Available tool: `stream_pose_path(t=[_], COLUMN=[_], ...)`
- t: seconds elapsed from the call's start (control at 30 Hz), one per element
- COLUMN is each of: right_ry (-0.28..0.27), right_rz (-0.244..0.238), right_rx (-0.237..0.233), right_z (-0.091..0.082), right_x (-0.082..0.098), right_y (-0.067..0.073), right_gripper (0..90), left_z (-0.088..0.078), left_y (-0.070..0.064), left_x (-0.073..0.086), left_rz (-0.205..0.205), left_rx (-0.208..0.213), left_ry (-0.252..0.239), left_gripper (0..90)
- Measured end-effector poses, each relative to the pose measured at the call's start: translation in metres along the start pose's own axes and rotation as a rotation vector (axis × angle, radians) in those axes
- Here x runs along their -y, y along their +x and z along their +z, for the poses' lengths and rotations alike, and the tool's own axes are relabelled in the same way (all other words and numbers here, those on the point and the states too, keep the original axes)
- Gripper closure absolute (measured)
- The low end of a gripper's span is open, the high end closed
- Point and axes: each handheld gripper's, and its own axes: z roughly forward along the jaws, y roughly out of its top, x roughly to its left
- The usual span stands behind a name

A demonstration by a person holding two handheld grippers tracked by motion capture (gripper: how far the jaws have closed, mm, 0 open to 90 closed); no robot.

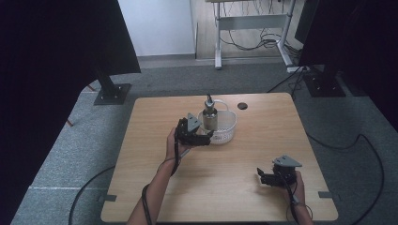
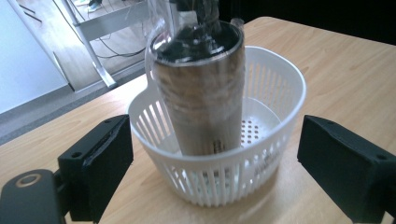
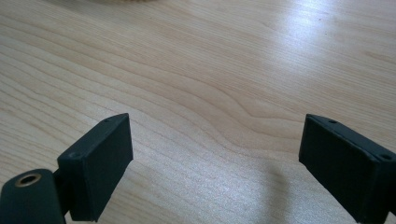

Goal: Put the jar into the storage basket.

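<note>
steel bottle (image 2: 201,93) with dark cap; upright in white basket (image 2: 280,84)

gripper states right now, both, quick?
Left gripper: open, holding nothing; the steel bottle stands in the white basket ahead of it.
Right gripper: open, empty, over the table.

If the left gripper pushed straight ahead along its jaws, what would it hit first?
Probably the near wall of the white basket, just ahead of the open left gripper; the metal cylinder stands inside, behind it.
</note>
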Motion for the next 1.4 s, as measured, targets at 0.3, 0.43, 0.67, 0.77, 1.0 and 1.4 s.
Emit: stream_pose_path(t=[0.3,0.43,0.67,0.77,1.0,1.4], right_ry=[0.001,0.001,0.002,0.002,0.004,0.010], right_rz=[0.000,0.000,0.002,0.002,0.002,-0.003], right_rx=[0.003,0.004,0.007,0.009,0.009,0.015], right_z=[0.000,0.000,0.000,0.000,0.000,0.001], right_x=[0.000,0.000,0.000,0.000,0.000,0.000], right_y=[0.000,0.000,0.000,0.000,0.000,0.001], right_gripper=[9.0,9.0,9.0,9.0,9.0,8.4], left_z=[-0.035,-0.051,-0.065,-0.070,-0.083,-0.085], left_y=[-0.009,-0.010,-0.011,-0.010,-0.011,-0.014], left_x=[0.012,0.022,0.045,0.056,0.085,0.110], left_rz=[0.033,0.044,0.043,0.029,0.006,-0.001], left_rx=[0.011,0.000,-0.010,-0.003,0.014,-0.001], left_ry=[-0.029,-0.043,-0.027,-0.008,0.039,0.079], left_gripper=[9.8,9.8,9.8,9.8,9.7,9.5])
